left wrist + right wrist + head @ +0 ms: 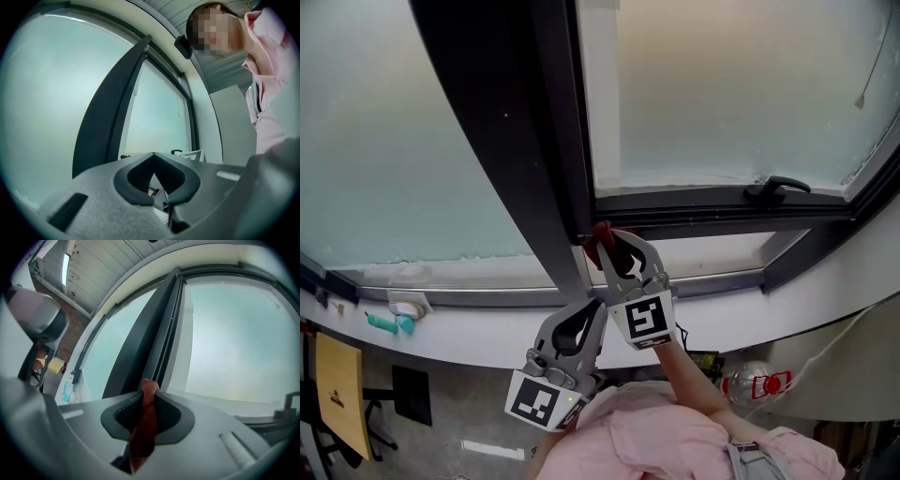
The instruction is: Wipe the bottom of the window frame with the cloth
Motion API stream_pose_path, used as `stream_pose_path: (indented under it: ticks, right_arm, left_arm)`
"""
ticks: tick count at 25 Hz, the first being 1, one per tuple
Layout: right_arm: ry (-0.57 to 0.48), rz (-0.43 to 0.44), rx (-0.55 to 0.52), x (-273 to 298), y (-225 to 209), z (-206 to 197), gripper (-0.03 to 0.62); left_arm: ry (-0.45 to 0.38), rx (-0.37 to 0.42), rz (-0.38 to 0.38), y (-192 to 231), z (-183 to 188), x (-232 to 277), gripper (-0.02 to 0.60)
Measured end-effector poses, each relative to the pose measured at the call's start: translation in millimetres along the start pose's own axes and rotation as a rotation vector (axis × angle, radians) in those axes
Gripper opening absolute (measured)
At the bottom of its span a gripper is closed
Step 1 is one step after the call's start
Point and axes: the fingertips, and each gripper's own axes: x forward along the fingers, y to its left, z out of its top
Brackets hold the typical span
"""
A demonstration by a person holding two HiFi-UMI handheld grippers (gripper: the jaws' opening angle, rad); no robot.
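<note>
Left gripper: the grey two-jaw left gripper (596, 306) is nearest, held low below the sill. Its jaws are closed tip to tip on nothing.
Right gripper: the grey two-jaw right gripper (149, 392) is just beyond it, with its jaws clamped on the cloth.
Risk, slipping: the hold looks narrow, so drag along the frame may pull the cloth out.
Risk, scraping: little fabric passes the jaw tips, so the hard tips might rub the frame instead.
Risk, snagging: a black lever handle (778, 187) sits on the rail towards its right end, and a long stroke could catch on it.
Cloth: the rust-red woven cloth (146, 423) is bunched into a twisted strip, with a small nub poking out.
Cloth position: at the left corner of the dark grey bottom rail of the window frame (712, 201), beside the wide dark upright post (520, 141). Contact cannot be confirmed.
</note>
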Motion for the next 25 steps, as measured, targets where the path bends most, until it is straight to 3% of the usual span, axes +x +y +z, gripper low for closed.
stream_pose_path:
  ticks: [4, 15, 25]
  right_arm:
    - [0.040, 0.002, 0.012, 8.4, 1.6, -12.1, 0.066]
    - [0.060, -0.012, -0.109, 19.5, 3.9, -19.3, 0.066]
    - [0.060, 0.012, -0.101, 17.3, 0.9, -18.5, 0.066]
  left_arm:
    - [-0.005, -0.008, 0.002, 5.9, 0.2, 0.9, -0.003]
    - [0.008, -0.028, -0.018, 9.9, -7.0, 12.9, -0.003]
    - [0.008, -0.049, -0.041, 4.5, -10.0, 22.9, -0.003]
